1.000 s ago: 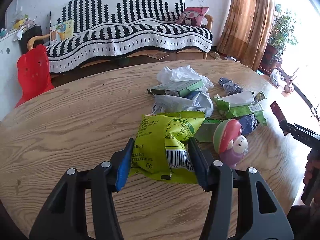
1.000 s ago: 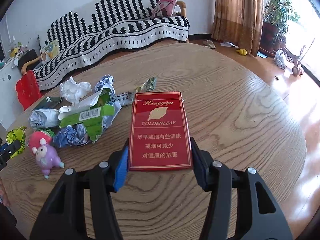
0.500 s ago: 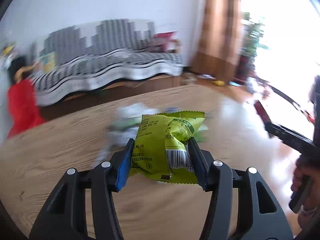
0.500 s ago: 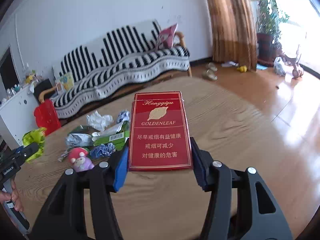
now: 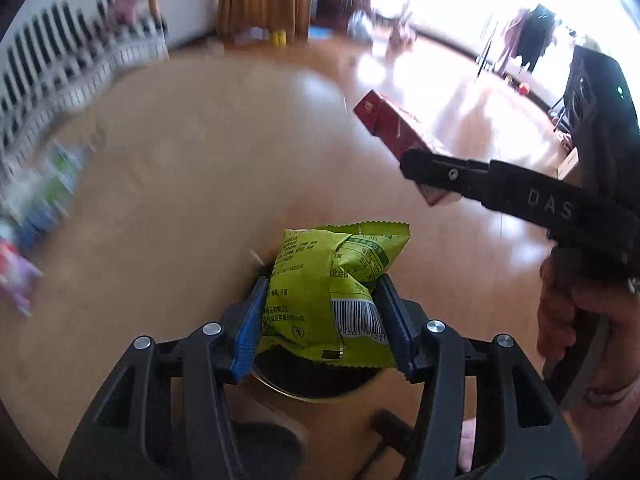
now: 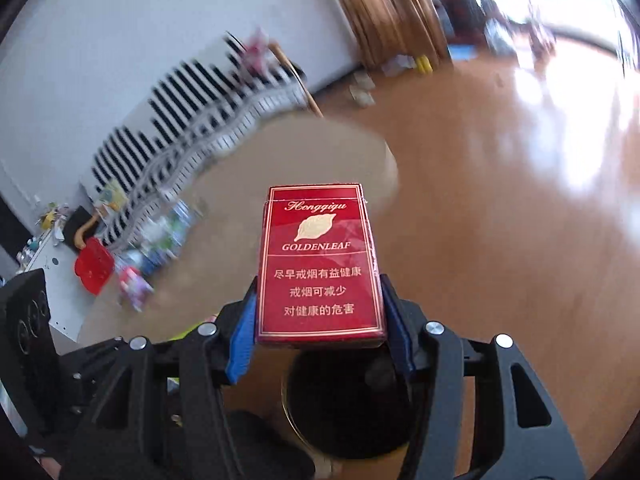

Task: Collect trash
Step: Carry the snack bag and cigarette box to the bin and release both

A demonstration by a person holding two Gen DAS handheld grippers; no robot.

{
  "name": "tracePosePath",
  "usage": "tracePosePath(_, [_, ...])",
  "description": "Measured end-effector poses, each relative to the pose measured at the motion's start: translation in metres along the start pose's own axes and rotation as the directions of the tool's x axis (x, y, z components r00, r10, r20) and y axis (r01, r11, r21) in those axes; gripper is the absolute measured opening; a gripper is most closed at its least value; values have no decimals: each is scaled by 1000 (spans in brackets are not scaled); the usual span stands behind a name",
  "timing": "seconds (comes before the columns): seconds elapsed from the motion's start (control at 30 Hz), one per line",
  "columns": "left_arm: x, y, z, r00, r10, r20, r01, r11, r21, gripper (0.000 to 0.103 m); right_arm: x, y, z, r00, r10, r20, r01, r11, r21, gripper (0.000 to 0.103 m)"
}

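My left gripper [image 5: 320, 320] is clamped on the green bag [image 5: 332, 288], blue pads pressing its crumpled sides, barcode facing me. I hold it low on its body so the top sticks out free and it can drop straight when I let go. Under it sits the bin [image 5: 316, 380], a dark round mouth with a pale rim, showing just beneath the bag's bottom edge. That's why I'm here: the bag hangs right above the opening.

My right gripper [image 6: 318, 320] is squeezed on the red pack [image 6: 320, 264], pads flat on its two long edges, the face turned up toward the camera. A stiff box like this sits square between the fingers, so I judge the grip secure. From the right wrist the bin [image 6: 344, 404] shows again, below the pack's near end and between my fingers. From the left wrist I see that same pack [image 5: 396, 132] up to my right, tilted, held in the air over the floor beyond the table [image 5: 180, 168].

Both pieces are off the table and gathered at the bin. The rest of the trash [image 5: 44, 192] lies blurred at the table's far left, well apart from me. My guess: next comes letting go, one piece at a time, so neither catches the rim.
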State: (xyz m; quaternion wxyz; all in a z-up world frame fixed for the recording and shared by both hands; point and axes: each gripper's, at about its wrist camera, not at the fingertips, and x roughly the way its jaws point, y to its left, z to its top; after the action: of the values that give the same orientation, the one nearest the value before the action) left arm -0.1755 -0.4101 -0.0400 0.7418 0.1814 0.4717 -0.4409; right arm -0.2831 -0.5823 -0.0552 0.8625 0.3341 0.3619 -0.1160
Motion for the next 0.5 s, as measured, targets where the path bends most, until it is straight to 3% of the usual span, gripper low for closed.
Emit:
tracePosePath(0.13, [50,-1,-20,995,-26,-98,20,998,-59,53,47,-28,-34,988,0,-156,8,999,53,55])
tracePosePath(0.23, [71,5,-31,987,-18,-158,6,997,-73,53,68,-42,-48,976,19,-215,0,996,90,55])
tracePosePath(0.5, [78,6,-29,986,-15,-167,0,996,-85,53,83,-45,-51,972,33,-231,-8,994,109,55])
